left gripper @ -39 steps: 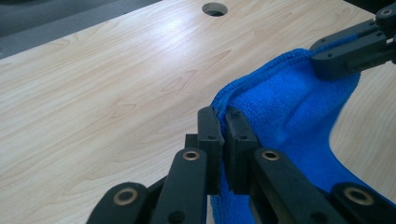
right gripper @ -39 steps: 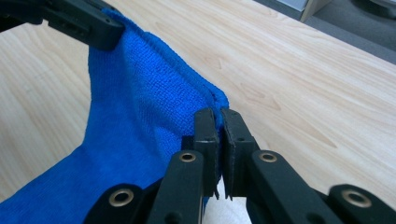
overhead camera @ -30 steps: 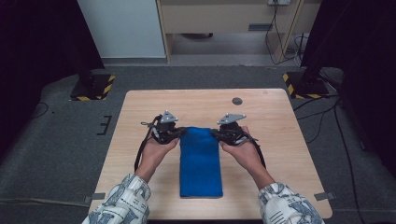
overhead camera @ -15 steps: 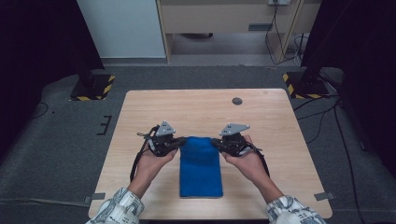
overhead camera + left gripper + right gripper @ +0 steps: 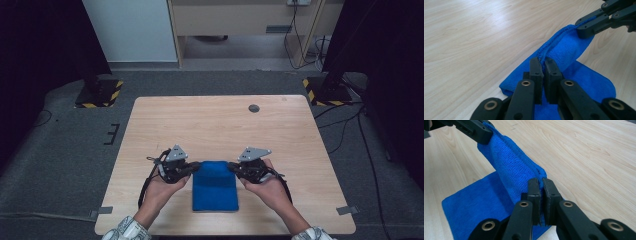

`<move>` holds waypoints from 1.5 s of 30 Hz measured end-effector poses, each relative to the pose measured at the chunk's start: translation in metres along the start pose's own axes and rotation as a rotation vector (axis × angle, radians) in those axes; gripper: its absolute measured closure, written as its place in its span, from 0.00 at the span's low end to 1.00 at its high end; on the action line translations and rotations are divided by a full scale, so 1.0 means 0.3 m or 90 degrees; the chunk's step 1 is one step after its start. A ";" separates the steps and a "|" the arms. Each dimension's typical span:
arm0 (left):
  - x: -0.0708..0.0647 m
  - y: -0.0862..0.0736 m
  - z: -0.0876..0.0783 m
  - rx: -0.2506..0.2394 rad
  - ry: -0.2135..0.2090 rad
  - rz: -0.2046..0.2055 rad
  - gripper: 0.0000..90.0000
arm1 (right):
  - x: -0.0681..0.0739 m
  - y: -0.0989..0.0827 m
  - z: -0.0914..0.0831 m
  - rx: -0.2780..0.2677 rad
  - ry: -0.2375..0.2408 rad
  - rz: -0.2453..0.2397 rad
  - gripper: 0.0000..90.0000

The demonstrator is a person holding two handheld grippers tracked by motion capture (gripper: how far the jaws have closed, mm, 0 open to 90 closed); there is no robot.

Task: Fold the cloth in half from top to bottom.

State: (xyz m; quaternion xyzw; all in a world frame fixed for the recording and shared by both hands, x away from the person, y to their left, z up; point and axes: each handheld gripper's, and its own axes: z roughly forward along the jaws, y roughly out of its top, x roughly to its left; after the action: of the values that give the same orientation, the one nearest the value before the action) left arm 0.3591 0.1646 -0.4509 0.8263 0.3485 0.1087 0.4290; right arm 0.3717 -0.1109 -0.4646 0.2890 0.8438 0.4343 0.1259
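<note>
- Blue cloth (image 5: 215, 187) is seen in the lower middle of the high view, lying on the wooden desk (image 5: 220, 125) between the two hands, with its near part flat and its far edge lifted.
- Left tongs (image 5: 194, 169) are pressed together on the left end of that far edge; in the left gripper view the hem (image 5: 554, 47) is pinched between the two black pads at lower centre.
- Right tongs (image 5: 231, 168) are likewise closed on the right end of the same edge; in the right gripper view the cloth (image 5: 509, 167) is gripped at lower centre, and the edge runs taut to the upper left, where the other tongs (image 5: 477, 131) hold it.
- In the left gripper view the right tongs (image 5: 596, 23) are shown at the upper right, clamped on the raised fold.
- A fold is judged to be in hand: the far edge is held up and is being carried over the flat half toward the bottom of the high view.
- For the next move, both corners would need to be kept level and taut, brought down onto the near edge so that the hems line up, and only then released.
</note>
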 end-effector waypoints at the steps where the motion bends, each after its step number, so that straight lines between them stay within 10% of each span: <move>1: -0.002 -0.006 -0.004 -0.001 -0.003 -0.001 0.96 | 0.006 -0.003 -0.006 -0.003 0.000 0.000 0.95; 45: -0.052 -0.216 0.012 0.035 -0.048 -0.046 0.86 | 0.135 -0.169 0.001 0.054 0.032 -0.012 0.80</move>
State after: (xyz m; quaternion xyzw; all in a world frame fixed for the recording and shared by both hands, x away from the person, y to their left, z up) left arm 0.3182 0.1771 -0.5021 0.8284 0.3643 0.0521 0.4223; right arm 0.3204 -0.1095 -0.5040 0.2753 0.8671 0.4039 0.0964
